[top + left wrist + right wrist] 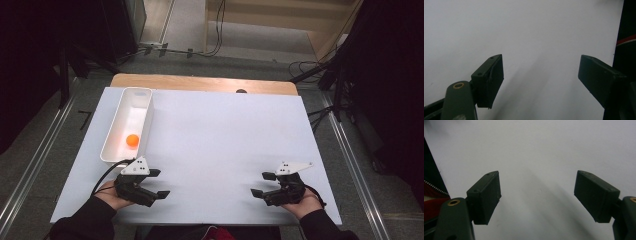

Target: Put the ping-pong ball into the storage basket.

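two hand-held grippers: the left hand-held gripper (158,183) and the right hand-held gripper (262,184), each with two black jaws standing apart with nothing between them, and each topped by one grey three-cornered plate. two hands, one per gripper. one long white tray (119,129) on the counter (215,135). one orange ball (132,140) inside that tray. one white counter top.

White sheet (215,145) bare between hand-held grippers; only obstacle: bin (116,131) at far left.
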